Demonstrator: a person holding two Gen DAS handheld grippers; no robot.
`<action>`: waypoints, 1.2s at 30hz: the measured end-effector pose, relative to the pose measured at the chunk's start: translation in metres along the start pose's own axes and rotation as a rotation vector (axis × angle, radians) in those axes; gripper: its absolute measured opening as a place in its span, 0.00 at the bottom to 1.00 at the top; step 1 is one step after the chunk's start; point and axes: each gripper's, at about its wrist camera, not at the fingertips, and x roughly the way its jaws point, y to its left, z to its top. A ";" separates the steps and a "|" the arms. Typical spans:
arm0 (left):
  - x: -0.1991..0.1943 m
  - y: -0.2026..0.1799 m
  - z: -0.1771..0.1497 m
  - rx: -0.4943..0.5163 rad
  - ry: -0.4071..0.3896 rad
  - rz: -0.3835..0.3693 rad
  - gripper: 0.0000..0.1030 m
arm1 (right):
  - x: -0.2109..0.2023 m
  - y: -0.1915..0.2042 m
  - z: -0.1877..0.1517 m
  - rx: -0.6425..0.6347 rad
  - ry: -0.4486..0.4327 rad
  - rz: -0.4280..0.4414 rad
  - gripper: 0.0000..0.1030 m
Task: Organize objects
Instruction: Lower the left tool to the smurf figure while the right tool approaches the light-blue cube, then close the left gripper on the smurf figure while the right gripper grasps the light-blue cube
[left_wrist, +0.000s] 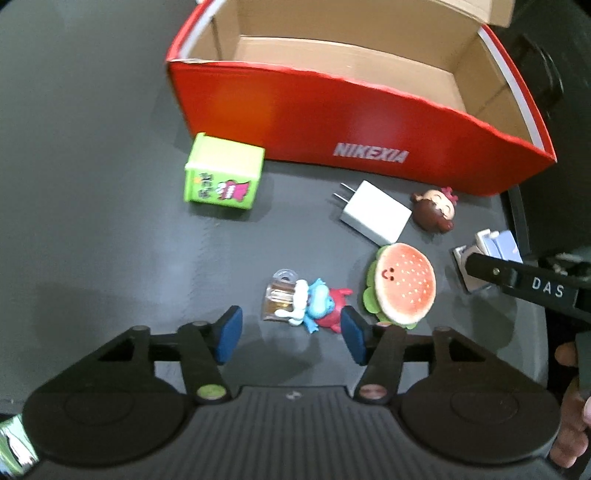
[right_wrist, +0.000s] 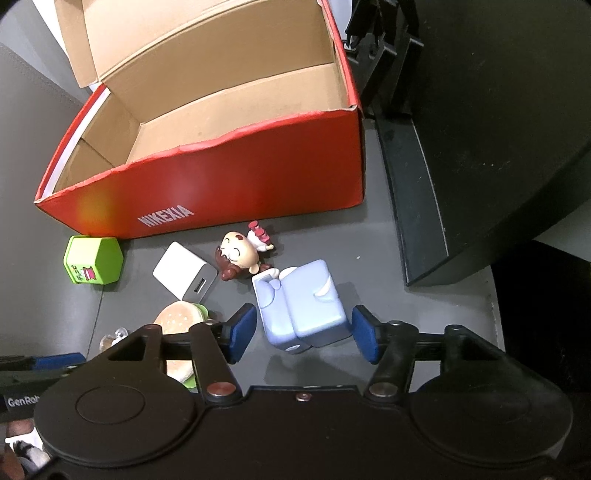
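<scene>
Grippers both released: left gripper (left_wrist: 291, 334) over a blurred blue-and-red figurine (left_wrist: 317, 306); right gripper (right_wrist: 303, 334) straddles a pale-blue plastic block toy (right_wrist: 303, 302), pads apart from it, base hidden.

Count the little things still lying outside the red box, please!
6: green hexagonal box by the red cardboard box, white plug charger, brown-haired doll head, burger toy, blue-red figurine, pale blue block.

Open red shoebox (left_wrist: 295, 110) stands empty; small toys (left_wrist: 402, 284) lie scattered before it.

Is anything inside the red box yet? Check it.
No, the red box shows only bare cardboard inside; the toys, like the burger, lie on the table in front.
</scene>
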 end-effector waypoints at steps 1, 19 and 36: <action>0.005 -0.006 0.002 0.014 0.004 0.002 0.60 | 0.001 0.001 0.000 -0.003 0.002 -0.003 0.59; 0.042 -0.027 0.010 0.113 0.064 0.022 0.65 | 0.010 0.006 0.003 -0.033 0.015 -0.022 0.67; 0.037 -0.014 0.011 0.088 0.049 0.024 0.58 | 0.014 0.013 0.002 -0.075 0.015 -0.039 0.49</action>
